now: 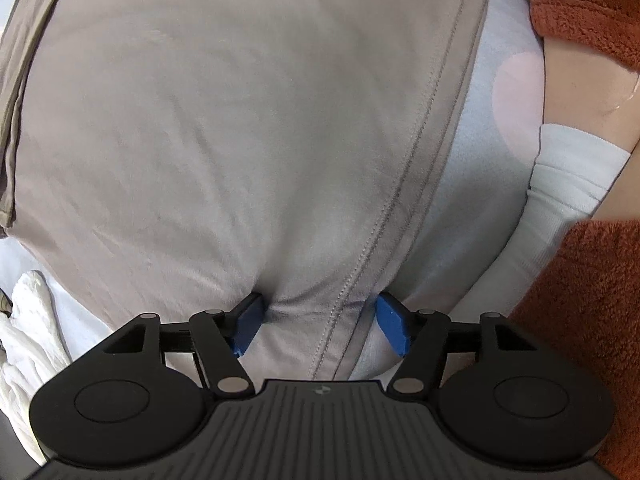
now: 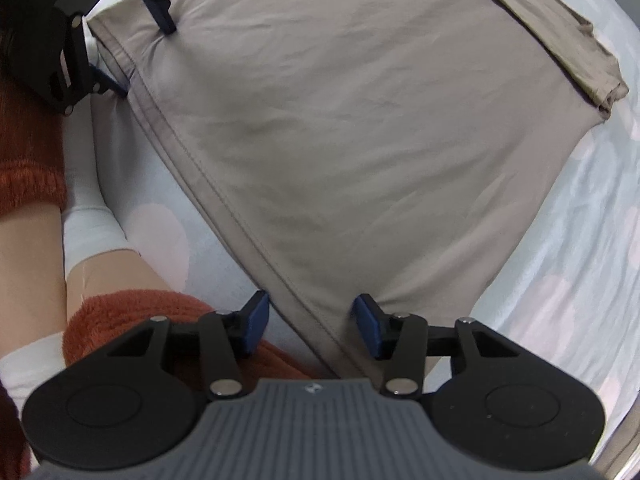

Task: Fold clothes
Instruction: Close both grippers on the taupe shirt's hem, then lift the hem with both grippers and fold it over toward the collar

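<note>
Here the left gripper (image 1: pixel 320 326) and right gripper (image 2: pixel 312 326) both stand with jaws apart, straddling the hemmed edge of the taupe garment (image 1: pixel 224 120) on the bed (image 2: pixel 560 248), not pinching it.

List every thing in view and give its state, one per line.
Taupe garment: spread flat on the bed, hem nearest.
Left hand-held gripper: open, straddling the hem.
Right hand-held gripper: open, straddling the hem.
Bedsheet: lightly wrinkled.
White cloth: crumpled beside the garment.
</note>
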Demonstrator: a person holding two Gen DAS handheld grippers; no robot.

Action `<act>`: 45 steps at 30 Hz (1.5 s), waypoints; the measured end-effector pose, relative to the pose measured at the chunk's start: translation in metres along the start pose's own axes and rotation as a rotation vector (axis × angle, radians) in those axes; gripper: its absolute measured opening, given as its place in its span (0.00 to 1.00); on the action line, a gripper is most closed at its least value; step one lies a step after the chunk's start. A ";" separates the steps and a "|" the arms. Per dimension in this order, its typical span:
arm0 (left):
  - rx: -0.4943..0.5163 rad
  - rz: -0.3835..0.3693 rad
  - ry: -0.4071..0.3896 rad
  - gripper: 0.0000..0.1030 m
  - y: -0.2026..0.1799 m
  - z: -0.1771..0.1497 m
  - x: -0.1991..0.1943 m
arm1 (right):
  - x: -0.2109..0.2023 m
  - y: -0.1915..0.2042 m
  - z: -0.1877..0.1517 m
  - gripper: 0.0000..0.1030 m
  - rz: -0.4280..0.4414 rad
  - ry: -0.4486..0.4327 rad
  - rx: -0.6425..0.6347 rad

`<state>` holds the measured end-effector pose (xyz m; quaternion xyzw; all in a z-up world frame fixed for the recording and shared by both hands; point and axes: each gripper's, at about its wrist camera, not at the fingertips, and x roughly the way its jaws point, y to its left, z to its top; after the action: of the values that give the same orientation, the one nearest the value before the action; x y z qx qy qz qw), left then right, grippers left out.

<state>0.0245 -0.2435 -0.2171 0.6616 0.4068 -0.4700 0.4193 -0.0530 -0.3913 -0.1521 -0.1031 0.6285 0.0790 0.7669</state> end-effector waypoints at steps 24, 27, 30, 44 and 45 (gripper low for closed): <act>-0.145 0.079 0.001 0.16 0.019 -0.065 0.008 | -0.008 -0.007 -0.005 0.10 -0.126 -0.033 0.041; -0.176 0.094 -0.023 0.06 0.020 -0.076 0.004 | -0.017 -0.013 -0.009 0.08 -0.143 -0.067 0.093; -0.212 0.121 -0.061 0.04 0.033 -0.073 -0.009 | -0.029 -0.017 -0.013 0.05 -0.165 -0.121 0.134; -0.399 0.279 -0.278 0.02 0.116 -0.062 -0.124 | -0.107 -0.058 0.000 0.04 -0.293 -0.339 0.188; -0.405 0.294 -0.288 0.02 0.121 -0.061 -0.130 | -0.113 -0.064 0.005 0.04 -0.301 -0.352 0.194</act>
<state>0.1248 -0.2435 -0.0581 0.5428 0.3284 -0.4023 0.6600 -0.0545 -0.4509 -0.0365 -0.1062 0.4674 -0.0802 0.8740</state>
